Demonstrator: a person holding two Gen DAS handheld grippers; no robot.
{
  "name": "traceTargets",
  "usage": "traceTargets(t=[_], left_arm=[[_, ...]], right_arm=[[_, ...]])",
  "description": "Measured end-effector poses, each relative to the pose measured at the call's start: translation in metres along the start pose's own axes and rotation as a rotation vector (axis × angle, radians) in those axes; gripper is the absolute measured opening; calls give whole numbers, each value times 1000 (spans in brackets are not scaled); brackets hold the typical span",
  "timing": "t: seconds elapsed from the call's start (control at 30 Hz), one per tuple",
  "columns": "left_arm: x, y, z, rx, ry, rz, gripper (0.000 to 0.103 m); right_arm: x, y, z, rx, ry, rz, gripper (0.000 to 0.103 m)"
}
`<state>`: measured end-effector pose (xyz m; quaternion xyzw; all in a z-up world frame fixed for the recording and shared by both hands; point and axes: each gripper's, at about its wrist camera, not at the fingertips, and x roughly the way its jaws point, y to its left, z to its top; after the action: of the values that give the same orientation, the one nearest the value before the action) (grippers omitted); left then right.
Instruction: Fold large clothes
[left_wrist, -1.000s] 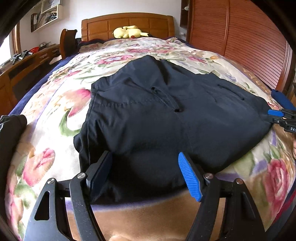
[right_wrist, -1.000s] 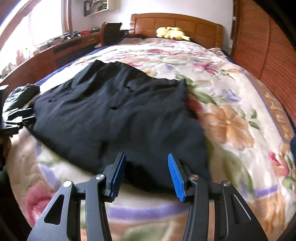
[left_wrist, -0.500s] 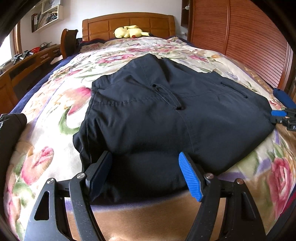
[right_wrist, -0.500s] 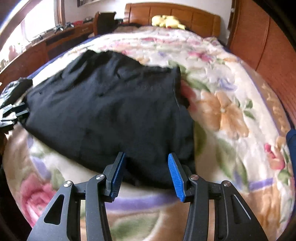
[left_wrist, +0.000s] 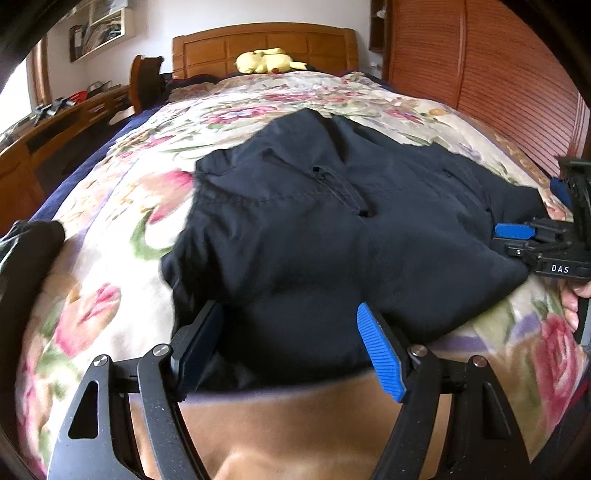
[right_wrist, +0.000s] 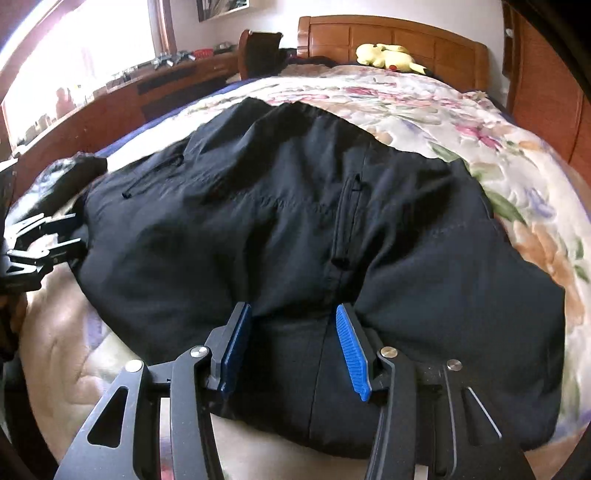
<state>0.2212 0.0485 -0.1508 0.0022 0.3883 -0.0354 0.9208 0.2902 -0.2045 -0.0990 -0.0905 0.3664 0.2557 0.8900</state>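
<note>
Garment: we see the dark navy fabric trousers (right_wrist: 295, 229) spread on the floral quilted bedspread (right_wrist: 461, 122), just ahead of both grippers.
Left gripper (left_wrist: 291, 350): released, straddling the near hem.
Right gripper (right_wrist: 291, 343): released, over fabric.
Progress: fold seemingly unstarted; gripping and folding remain.

Black trousers (left_wrist: 332, 229) lie folded, rumpled, on the floral bedspread (left_wrist: 110, 229).

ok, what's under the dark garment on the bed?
The dark garment lies spread on the floral quilt, which shows all round its edges. A plain tan strip shows at the near edge. Anything directly beneath the cloth is covered and cannot be seen.
</note>
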Motion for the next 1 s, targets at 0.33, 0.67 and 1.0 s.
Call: traceTargets(t=[0.33, 0.67, 1.0], left_arm=[[-25, 45, 3, -160, -36, 31, 66], [-11, 66, -2, -233, 26, 42, 42], [3, 66, -13, -271, 95, 41, 42]], right_arm=[[0, 5, 0, -23, 3, -17, 50], [-2, 4, 0, -14, -6, -8, 50], [-2, 4, -1, -10, -9, -2, 50]])
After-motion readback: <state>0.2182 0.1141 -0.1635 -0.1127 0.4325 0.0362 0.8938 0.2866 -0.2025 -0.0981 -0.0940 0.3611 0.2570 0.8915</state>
